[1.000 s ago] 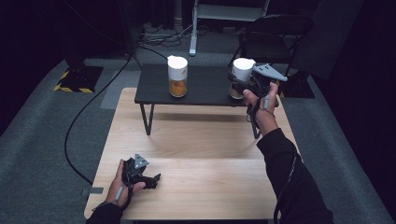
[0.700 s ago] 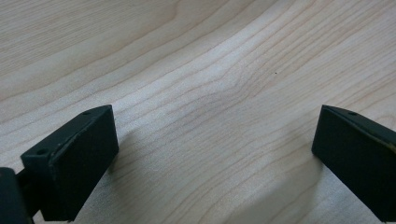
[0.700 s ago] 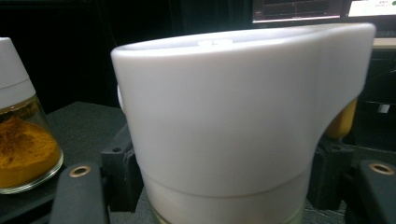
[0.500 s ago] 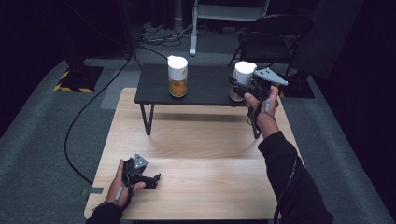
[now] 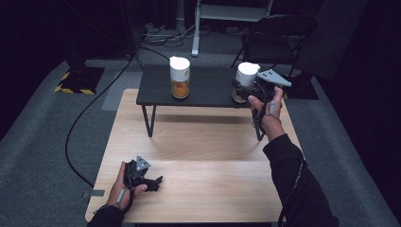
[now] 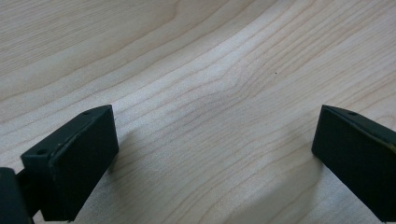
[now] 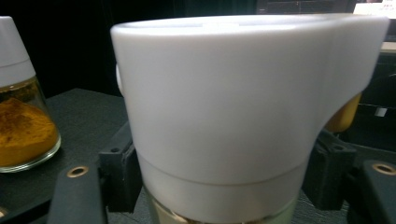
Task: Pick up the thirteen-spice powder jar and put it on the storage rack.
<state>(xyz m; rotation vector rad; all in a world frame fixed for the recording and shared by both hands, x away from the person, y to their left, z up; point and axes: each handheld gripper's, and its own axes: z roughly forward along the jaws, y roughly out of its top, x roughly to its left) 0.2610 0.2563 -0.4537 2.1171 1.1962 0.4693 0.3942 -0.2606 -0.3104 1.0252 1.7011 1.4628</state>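
My left gripper [image 5: 152,181] rests on the wooden table [image 5: 208,189], jaws spread wide with nothing but bare wood grain between the fingers [image 6: 70,163]; leave it parked there, it's out of the way. Ahead of it, on the black side table [image 5: 208,87], stands a white-lidded spice jar [image 5: 179,78] of orange powder, well off to the left of my working fingers. My right gripper [image 5: 241,90] is at the second white-capped jar [image 5: 247,80] at the right end of that dark table: pads [image 7: 119,175] sit either side of it just under the white cap [image 7: 243,93], at the neck. The jaws have just been easing open with the jar between them, and I read the pads as touching, so I'd call it a light grip, barely clenched. The jar looks to be standing on the table, though its base is hidden. To do this step well: if releasing, open fully before backing straight off so a pad doesn't drag the cap and tip it; if lifting, re-clamp first, keep it upright, and clear the left-hand jar.
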